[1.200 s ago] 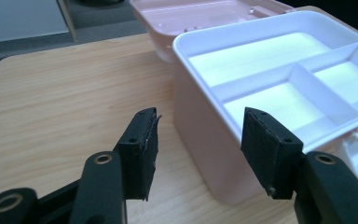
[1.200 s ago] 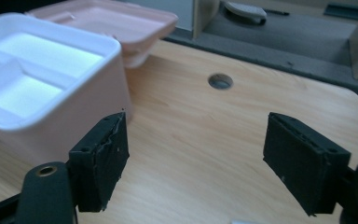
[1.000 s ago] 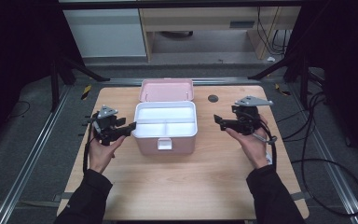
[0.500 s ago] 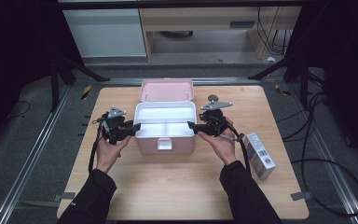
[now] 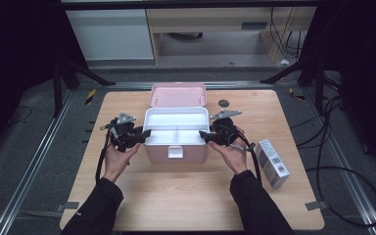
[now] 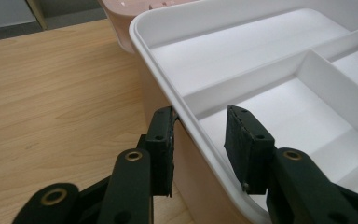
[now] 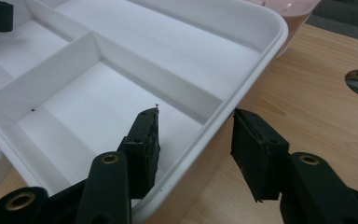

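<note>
left tool (image 6: pixel 199 149), right tool (image 7: pixel 193 156), closing astride tray (image 5: pixel 176 128) rims, seemingly untouched

Both forearms enter from the near edge of the table, dark sleeves, palms turned inward toward the white tray (image 5: pixel 176 128); left gripper (image 5: pixel 144 134) at the tray's left rim, pointing right, level; its 2 jaws straddle that rim, 1 outside, 1 inside, gaps visible either side. Right gripper (image 5: pixel 203 135) at the tray's right rim, pointing left, jaws just been closing, likewise astride the wall, pads not pressing.
</note>
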`<act>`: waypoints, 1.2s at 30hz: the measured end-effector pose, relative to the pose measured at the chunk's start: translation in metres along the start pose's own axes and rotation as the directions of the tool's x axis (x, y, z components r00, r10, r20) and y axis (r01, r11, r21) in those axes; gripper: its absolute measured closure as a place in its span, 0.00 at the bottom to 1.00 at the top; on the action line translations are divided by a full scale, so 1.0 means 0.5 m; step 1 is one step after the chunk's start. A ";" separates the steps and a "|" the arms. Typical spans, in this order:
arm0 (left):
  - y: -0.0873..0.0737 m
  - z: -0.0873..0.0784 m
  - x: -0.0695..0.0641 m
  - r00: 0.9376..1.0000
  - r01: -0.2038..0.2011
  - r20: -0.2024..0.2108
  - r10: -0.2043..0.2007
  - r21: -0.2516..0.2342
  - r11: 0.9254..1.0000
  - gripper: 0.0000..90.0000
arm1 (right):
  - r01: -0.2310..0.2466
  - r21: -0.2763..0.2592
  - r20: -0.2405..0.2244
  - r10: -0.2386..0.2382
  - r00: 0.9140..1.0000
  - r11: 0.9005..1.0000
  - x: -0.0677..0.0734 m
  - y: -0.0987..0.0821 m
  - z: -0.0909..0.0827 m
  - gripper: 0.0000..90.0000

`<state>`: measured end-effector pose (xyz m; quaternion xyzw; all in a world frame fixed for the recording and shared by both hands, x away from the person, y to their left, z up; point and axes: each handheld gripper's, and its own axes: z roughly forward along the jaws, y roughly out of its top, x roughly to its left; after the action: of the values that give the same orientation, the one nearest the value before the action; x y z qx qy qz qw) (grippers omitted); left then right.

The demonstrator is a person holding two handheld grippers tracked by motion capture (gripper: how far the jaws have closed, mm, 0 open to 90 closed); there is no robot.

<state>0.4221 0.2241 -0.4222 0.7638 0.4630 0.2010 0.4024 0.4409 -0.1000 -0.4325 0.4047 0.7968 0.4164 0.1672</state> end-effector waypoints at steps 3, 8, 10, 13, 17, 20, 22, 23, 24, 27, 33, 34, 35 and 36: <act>0.002 0.003 -0.018 1.000 -0.017 0.007 0.017 0.006 1.000 0.69 | 0.000 0.003 0.010 0.000 1.000 1.000 -0.006 -0.008 -0.014 0.59; 0.004 0.009 -0.049 0.999 -0.042 0.015 0.042 0.012 0.999 0.68 | -0.013 0.009 0.019 0.013 1.000 1.000 -0.018 -0.028 -0.042 0.59; 0.005 0.010 -0.059 0.999 -0.050 0.018 0.050 0.015 0.999 0.68 | -0.017 0.011 0.023 0.017 1.000 1.000 -0.021 -0.035 -0.053 0.59; 0.004 0.010 -0.072 0.998 -0.058 0.021 0.058 0.018 0.998 0.68 | -0.022 0.014 0.030 0.022 0.999 1.000 -0.023 -0.044 -0.065 0.59; -0.001 0.007 -0.085 0.998 -0.059 0.032 0.059 0.013 0.998 0.67 | -0.019 0.004 0.032 0.018 0.999 1.000 -0.024 -0.055 -0.077 0.59; 0.000 0.007 -0.087 0.998 -0.059 0.030 0.058 0.017 0.998 0.67 | -0.025 0.002 0.022 0.025 0.999 1.000 -0.029 -0.058 -0.080 0.59; 0.000 0.007 -0.086 0.998 -0.057 0.034 0.056 0.017 0.998 0.67 | -0.033 0.000 0.021 0.033 0.999 0.999 -0.030 -0.057 -0.079 0.59; 0.000 0.007 -0.085 0.998 -0.056 0.037 0.056 0.016 0.998 0.67 | -0.034 -0.002 0.021 0.034 0.999 0.999 -0.032 -0.057 -0.078 0.60; 0.000 0.007 -0.084 0.998 -0.056 0.040 0.055 0.015 0.998 0.66 | -0.036 -0.004 0.020 0.036 0.999 0.999 -0.032 -0.057 -0.078 0.60; 0.001 0.010 -0.082 0.997 -0.059 0.041 0.058 0.013 0.998 0.66 | -0.037 -0.001 0.027 0.037 0.999 0.999 -0.030 -0.056 -0.078 0.60; 0.021 -0.029 -0.065 0.994 -0.083 0.065 0.086 -0.045 0.996 0.62 | -0.012 -0.012 0.031 0.013 0.999 1.000 -0.029 -0.048 -0.090 0.55; 0.026 -0.039 -0.060 0.994 -0.088 0.060 0.091 -0.054 0.995 0.60 | -0.016 -0.037 0.027 0.017 0.999 0.999 -0.034 -0.044 -0.098 0.51; 0.030 -0.046 -0.056 0.994 -0.091 0.059 0.095 -0.059 0.994 0.59 | -0.021 -0.054 0.022 0.023 1.000 0.998 -0.037 -0.040 -0.104 0.49; 0.034 -0.057 -0.049 0.994 -0.090 0.060 0.095 -0.077 0.993 0.58 | -0.021 -0.068 0.019 0.022 1.000 0.997 -0.039 -0.038 -0.110 0.48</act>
<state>0.4001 0.2105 -0.3900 0.7749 0.4061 0.2120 0.4354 0.4102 -0.1506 -0.4161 0.4114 0.7762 0.4408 0.1841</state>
